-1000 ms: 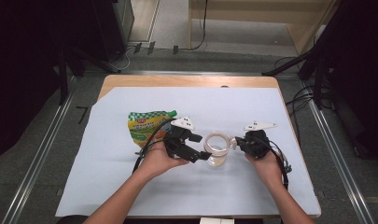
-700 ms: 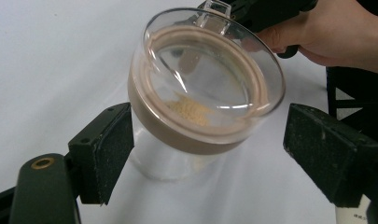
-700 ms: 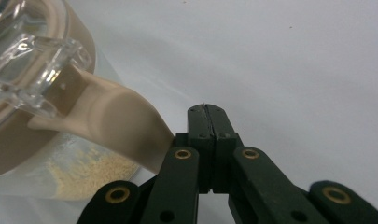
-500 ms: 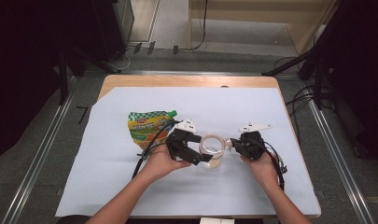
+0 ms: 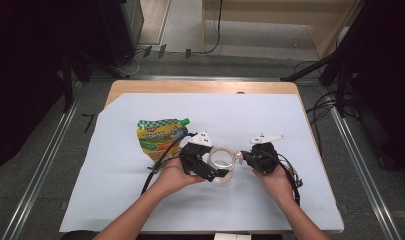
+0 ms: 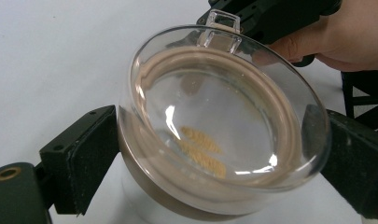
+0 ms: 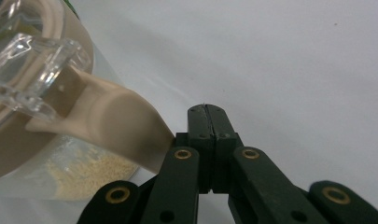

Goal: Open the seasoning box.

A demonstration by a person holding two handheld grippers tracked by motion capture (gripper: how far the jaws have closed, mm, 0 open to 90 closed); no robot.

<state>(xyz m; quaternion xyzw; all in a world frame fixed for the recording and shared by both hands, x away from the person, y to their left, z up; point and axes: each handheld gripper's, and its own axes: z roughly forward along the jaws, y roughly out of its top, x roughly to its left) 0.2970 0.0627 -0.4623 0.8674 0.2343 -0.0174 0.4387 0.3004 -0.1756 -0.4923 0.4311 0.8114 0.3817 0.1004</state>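
**Lid grip loosening on the jar**

While my two hands meet over the middle of the bench (image 5: 300, 125), which is covered by one pale blue sheet, a single clear jar (image 5: 221, 167) stands between them on that sheet. One green and yellow pouch (image 5: 159, 137) lies flat just behind my left hand.

My left tongs (image 5: 210, 170) reach around the jar's one glass lid (image 6: 224, 116). Their jaws have just been opening, and in the left gripper view the black pads sit at either side of the lid's rim, wide apart, with the lid between them; on the right a thin gap seems to show, so I judge they no longer press. The lid leans, tilted on the jar's mouth rather than seated flat. I take that to mean the lid is being released, either set loose for lifting or just put back.

My right tongs (image 7: 206, 112) are fully closed, jaw against jaw, holding nothing. They rest beside the jar's beige tab (image 7: 116, 126), just under the lid's clear lug (image 7: 32, 70).

Smallest of all, some pale crumbs (image 7: 91, 175) lie on the jar's floor.
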